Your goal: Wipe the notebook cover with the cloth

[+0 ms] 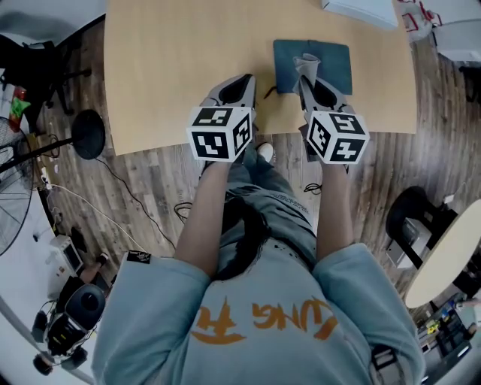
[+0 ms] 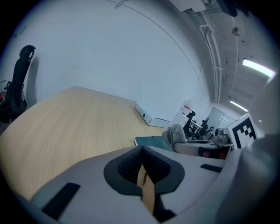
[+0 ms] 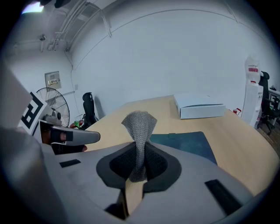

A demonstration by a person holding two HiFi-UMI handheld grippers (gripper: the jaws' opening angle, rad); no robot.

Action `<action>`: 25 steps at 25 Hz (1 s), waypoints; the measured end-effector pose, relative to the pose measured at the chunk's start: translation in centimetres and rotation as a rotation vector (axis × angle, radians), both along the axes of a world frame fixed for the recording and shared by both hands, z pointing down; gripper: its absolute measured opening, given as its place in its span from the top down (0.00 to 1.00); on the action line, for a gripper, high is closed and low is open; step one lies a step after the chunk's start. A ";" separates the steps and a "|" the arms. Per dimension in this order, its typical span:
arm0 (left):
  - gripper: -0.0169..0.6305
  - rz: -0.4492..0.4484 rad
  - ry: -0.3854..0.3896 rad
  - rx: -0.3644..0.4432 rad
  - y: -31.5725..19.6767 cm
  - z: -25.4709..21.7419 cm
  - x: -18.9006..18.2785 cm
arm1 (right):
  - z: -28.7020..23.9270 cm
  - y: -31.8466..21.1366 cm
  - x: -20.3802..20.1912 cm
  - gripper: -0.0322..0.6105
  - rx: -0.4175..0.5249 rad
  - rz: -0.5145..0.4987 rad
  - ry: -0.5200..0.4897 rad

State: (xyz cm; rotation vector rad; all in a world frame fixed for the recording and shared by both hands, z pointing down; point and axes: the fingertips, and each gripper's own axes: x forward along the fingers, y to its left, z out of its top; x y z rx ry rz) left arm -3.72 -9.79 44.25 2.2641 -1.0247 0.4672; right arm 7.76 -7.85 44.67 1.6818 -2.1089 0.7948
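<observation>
A dark teal notebook [image 1: 329, 66] lies flat on the wooden table [image 1: 173, 60], near its front edge. My right gripper [image 1: 305, 78] hovers over the notebook's near left corner, shut on a grey knitted cloth [image 1: 307, 62] that sticks up out of the jaws. In the right gripper view [image 3: 139, 154] the cloth [image 3: 139, 126] stands upright, with the notebook [image 3: 189, 142] just beyond. My left gripper [image 1: 247, 78] is shut and holds nothing, level with the right one and left of the notebook. The left gripper view [image 2: 141, 151] shows the notebook [image 2: 150, 141] and cloth [image 2: 176, 132] to its right.
A flat white box [image 1: 363, 10] lies at the table's far right, also in the right gripper view [image 3: 199, 106]. Bare tabletop stretches left of the notebook. Office chairs [image 1: 409, 222], a fan [image 3: 54, 105] and cables stand on the wooden floor around the table.
</observation>
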 end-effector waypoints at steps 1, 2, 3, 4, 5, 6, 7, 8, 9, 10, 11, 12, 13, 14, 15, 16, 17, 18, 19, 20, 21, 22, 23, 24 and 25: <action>0.95 0.003 0.005 -0.003 -0.2 0.1 0.1 | 0.2 -0.1 -0.3 0.90 -0.008 -0.011 0.003; 0.95 0.007 0.010 -0.005 -0.5 0.2 0.2 | 0.4 -0.3 -0.7 0.90 -0.015 -0.021 0.004; 0.95 0.012 0.013 -0.008 -0.7 0.3 0.2 | 0.6 -0.4 -1.0 0.90 -0.022 -0.029 0.004; 0.95 0.015 0.015 -0.010 -0.8 0.4 0.2 | 0.8 -0.5 -1.2 0.90 -0.029 -0.033 0.004; 0.95 0.018 0.018 -0.012 -0.9 0.5 0.2 | 1.0 -0.6 -1.4 0.90 -0.035 -0.037 0.005; 0.95 0.019 0.021 -0.015 -1.1 0.6 0.1 | 1.2 -0.7 -1.7 0.90 -0.042 -0.039 0.007; 0.95 0.018 0.024 -0.018 -1.2 0.6 -0.1 | 1.4 -0.8 -1.9 0.90 -0.048 -0.042 0.008; 0.95 0.016 0.028 -0.021 -1.4 0.7 -0.3 | 1.6 -0.8 -2.2 0.90 -0.055 -0.046 0.010; 0.95 0.015 0.032 -0.027 -1.6 0.8 -0.6 | 1.8 -0.9 -2.5 0.90 -0.062 -0.050 0.012; 0.95 0.014 0.036 -0.033 -1.8 0.9 -0.7 | 2.0 -1.0 -2.7 0.90 -0.069 -0.053 0.014; 0.95 0.014 0.040 -0.040 -1.9 1.1 -0.9 | 2.2 -1.1 -2.8 0.90 -0.076 -0.055 0.017; 0.95 0.014 0.044 -0.047 -2.0 1.3 -1.0 | 2.4 -1.1 -3.0 0.90 -0.083 -0.056 0.020; 0.95 0.016 0.046 -0.051 -2.1 1.4 -1.1 | 2.6 -1.2 -3.1 0.90 -0.089 -0.056 0.022; 0.95 0.017 0.048 -0.055 -2.2 1.6 -1.2 | 2.9 -1.2 -3.2 0.90 -0.096 -0.056 0.024; 0.95 0.019 0.049 -0.057 -2.3 1.7 -1.4 | 3.1 -1.2 -3.3 0.90 -0.102 -0.056 0.025; 0.95 0.020 0.051 -0.059 -2.4 1.8 -1.5 | 3.3 -1.2 -3.5 0.90 -0.109 -0.058 0.025; 0.95 0.020 0.054 -0.062 -2.5 1.9 -1.6 | 3.6 -1.2 -3.7 0.90 -0.118 -0.059 0.022; 0.95 0.021 0.056 -0.064 -2.6 1.9 -1.7 | 4.0 -1.2 -3.9 0.90 -0.128 -0.058 0.014; 0.95 0.022 0.059 -0.066 -2.8 2.0 -1.8 | 4.4 -1.2 -4.0 0.90 -0.141 -0.056 0.003; 0.95 0.024 0.061 -0.068 -3.0 2.1 -1.8 | 4.7 -1.3 -4.0 0.90 -0.153 -0.053 -0.007; 0.95 0.026 0.063 -0.069 -3.3 2.2 -1.8 | 5.0 -1.3 -4.1 0.90 -0.165 -0.052 -0.010; 0.95 0.028 0.066 -0.069 -3.5 2.2 -1.8 | 5.3 -1.4 -4.2 0.90 -0.175 -0.054 -0.009; 0.95 0.028 0.069 -0.068 -3.7 2.2 -1.9 | 5.5 -1.4 -4.4 0.90 -0.184 -0.056 -0.007; 0.95 0.029 0.073 -0.067 -3.8 2.2 -1.9 | 5.7 -1.4 -4.5 0.90 -0.192 -0.056 -0.007; 0.95 0.030 0.077 -0.067 -3.9 2.3 -1.9 | 5.9 -1.3 -4.6 0.90 -0.199 -0.055 -0.007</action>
